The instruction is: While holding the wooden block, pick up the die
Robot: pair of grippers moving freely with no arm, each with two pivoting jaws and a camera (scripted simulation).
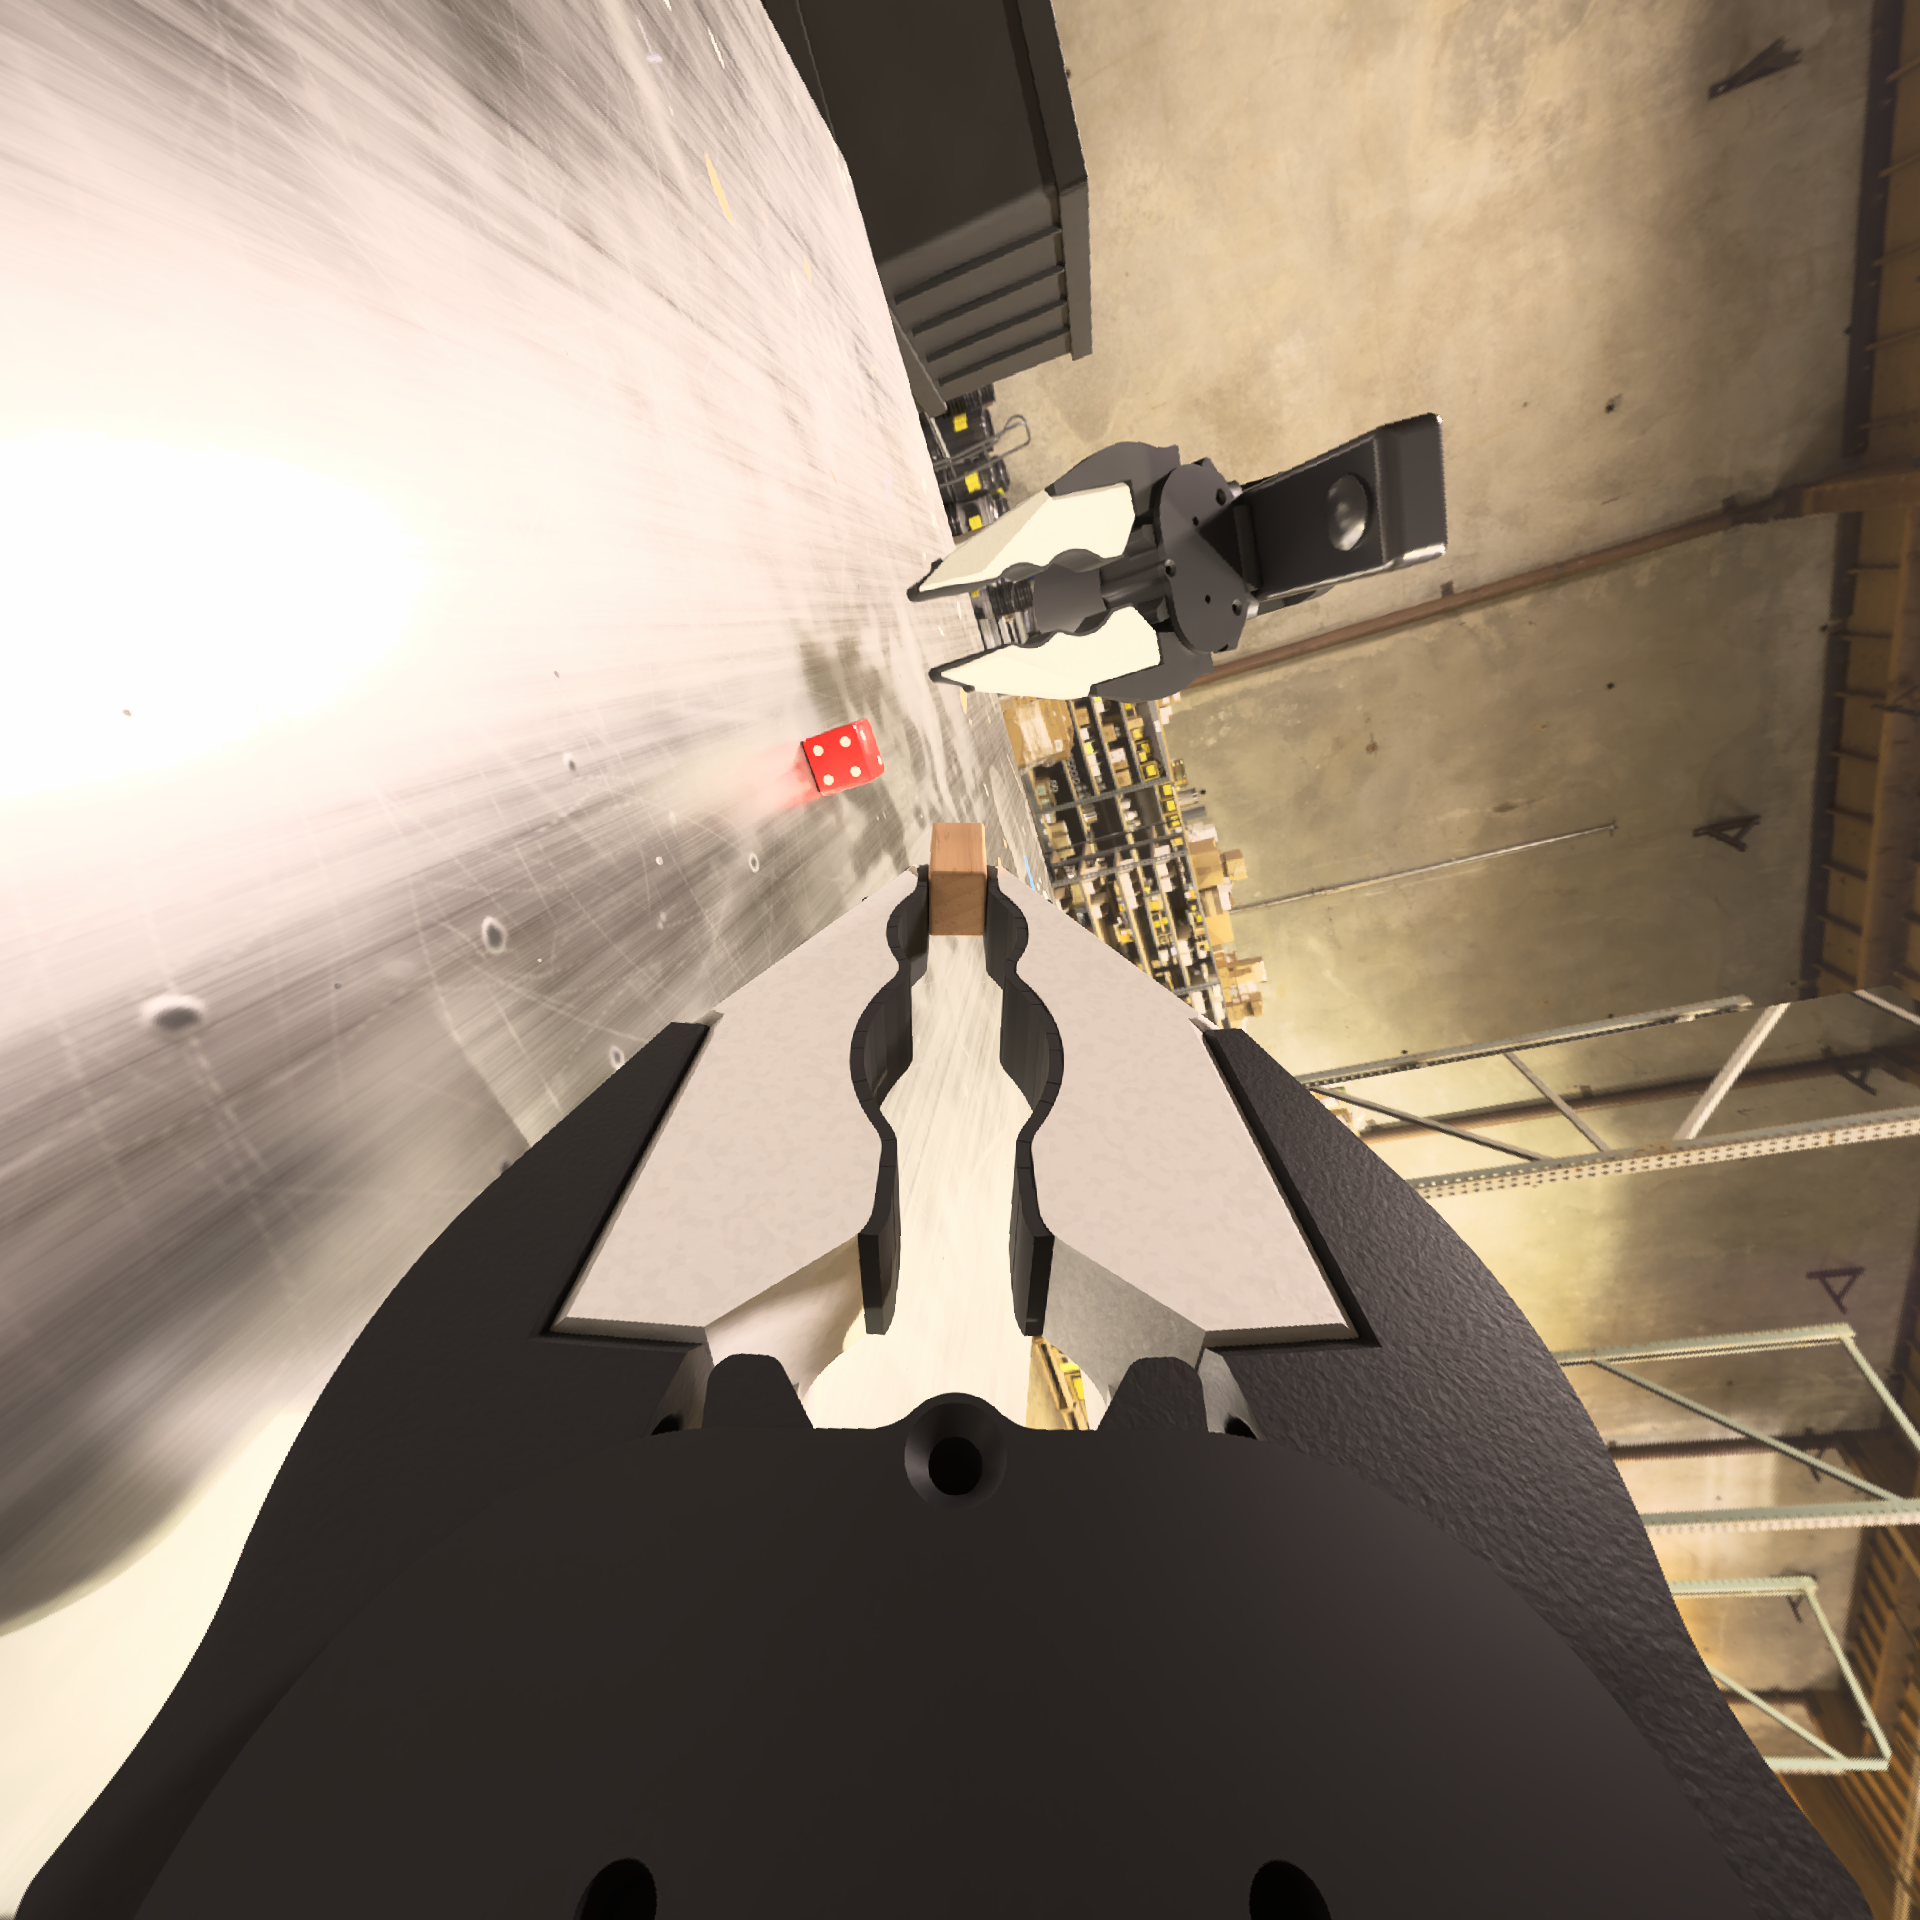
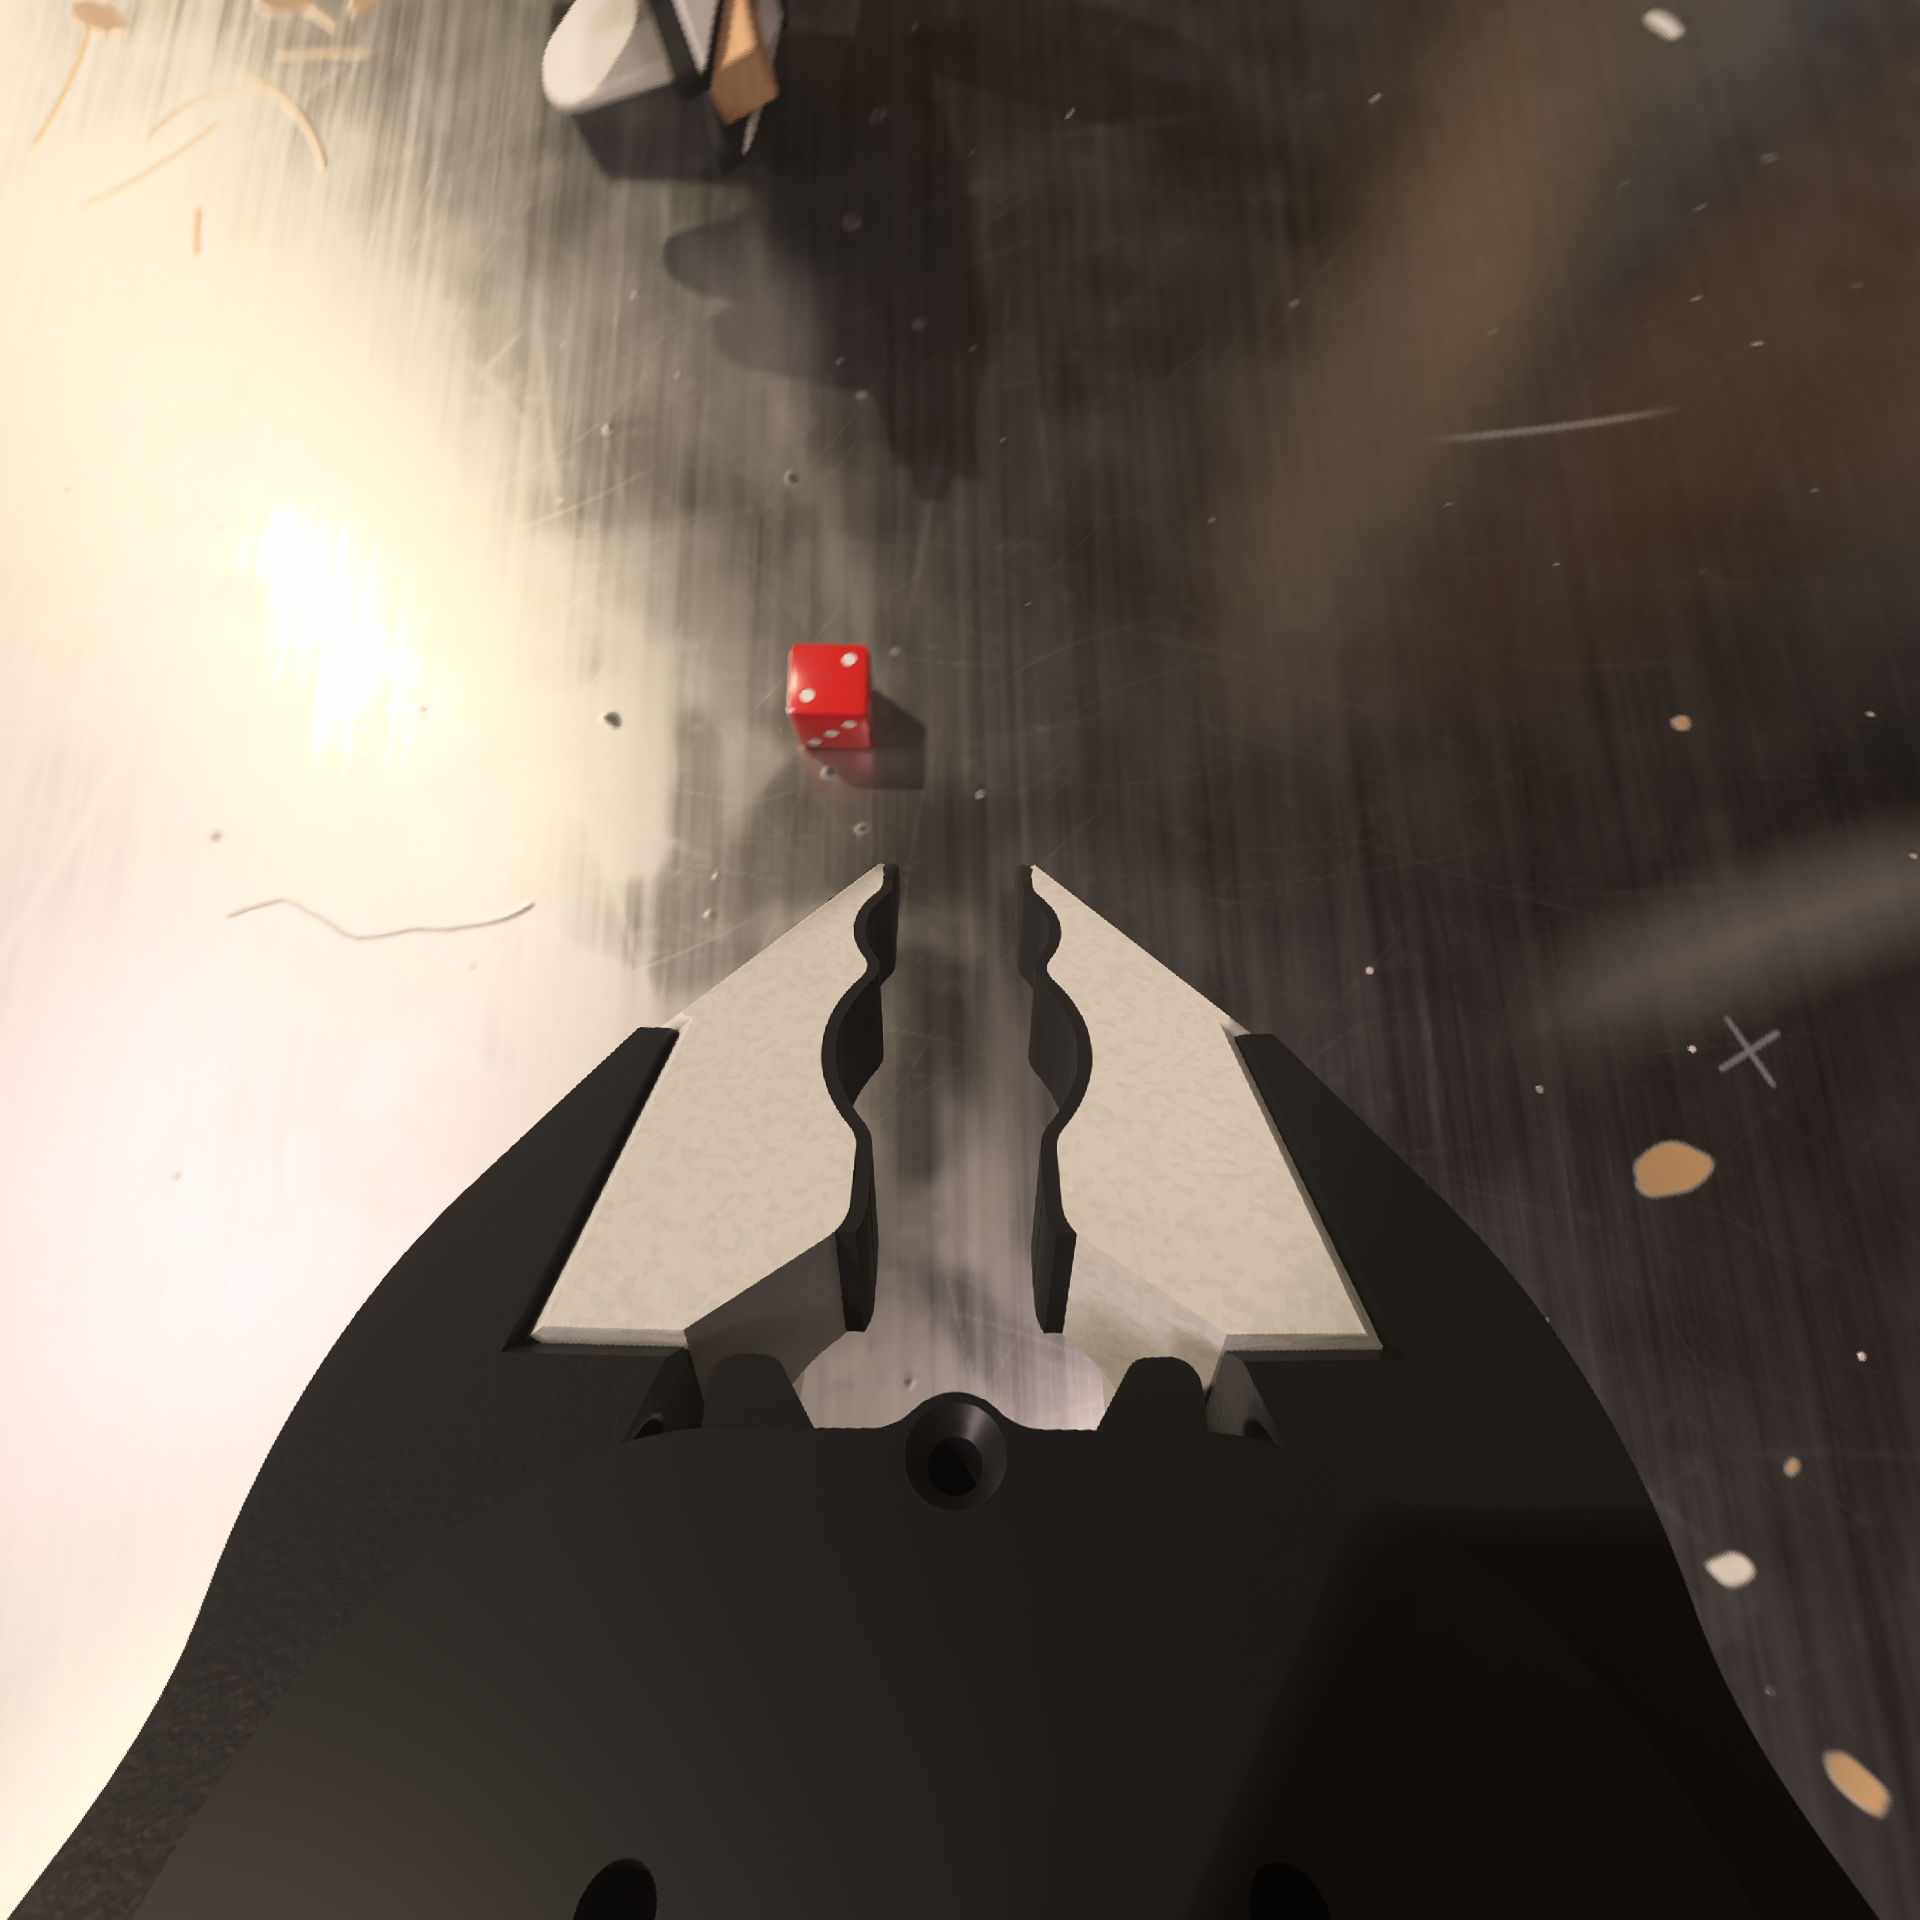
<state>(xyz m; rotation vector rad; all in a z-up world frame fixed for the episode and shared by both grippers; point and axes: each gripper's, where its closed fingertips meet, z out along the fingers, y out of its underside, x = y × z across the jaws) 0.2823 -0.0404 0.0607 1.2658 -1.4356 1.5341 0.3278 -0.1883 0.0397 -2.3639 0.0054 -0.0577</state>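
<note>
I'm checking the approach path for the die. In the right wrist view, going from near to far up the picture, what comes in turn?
right gripper, open → red die on the metal table → left gripper at the top edge, shut on the wooden block.

Our left gripper [image 1: 957, 878] is clamped on the wooden block [image 1: 956, 879], pinched between its fingertips, and is lifted off the table [image 1: 312, 623]. Our right gripper [image 2: 956, 875] hangs above the table with its jaws parted and nothing between them, fingers [image 2: 727, 1132] angled downward, well apart from the left gripper.
</note>
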